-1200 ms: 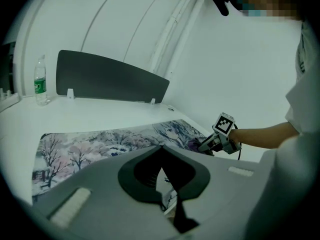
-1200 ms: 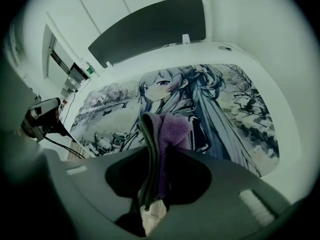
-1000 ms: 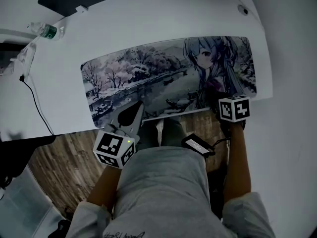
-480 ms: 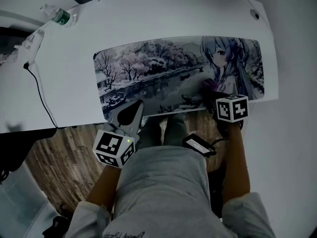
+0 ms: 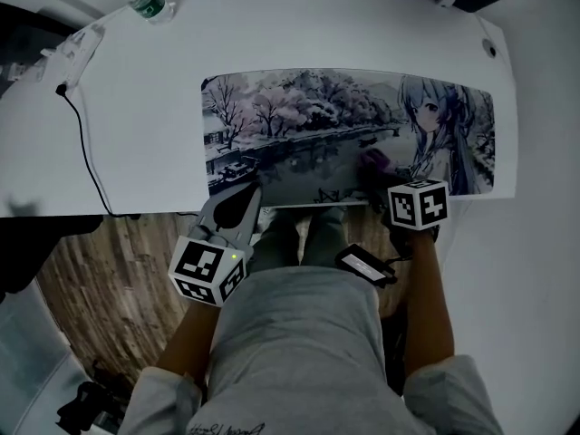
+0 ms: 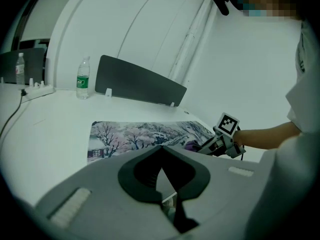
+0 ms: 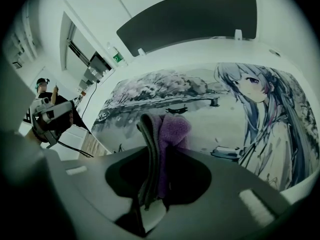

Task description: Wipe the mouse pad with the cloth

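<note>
Wiping looks like the step going on now. The right gripper is clenched on the cloth, and the cloth is over the mouse pad, close to its near edge and just beside the drawn girl. The cloth seems to lie on the pad, but I cannot tell how hard it presses. Most of the pad, all the trees and the river to the left, has no cloth on it, so I think the job is only partly done. The next move needs the cloth pushed flat across the pad in long strokes, with the grip kept tight so the cloth does not slip out. The left gripper is closed on nothing and sits at the near edge of the desk, by the pad's near left corner. It could press that corner down so the pad does not slide. The head view shows the whole pad and both tools at once, but only a small purple bit of cloth. The right gripper view shows the cloth up close, folded, grey on one side and purple on the other, pinched between the jaws. The left gripper view shows its own jaws shut together and a bottle far back on the desk.
</note>
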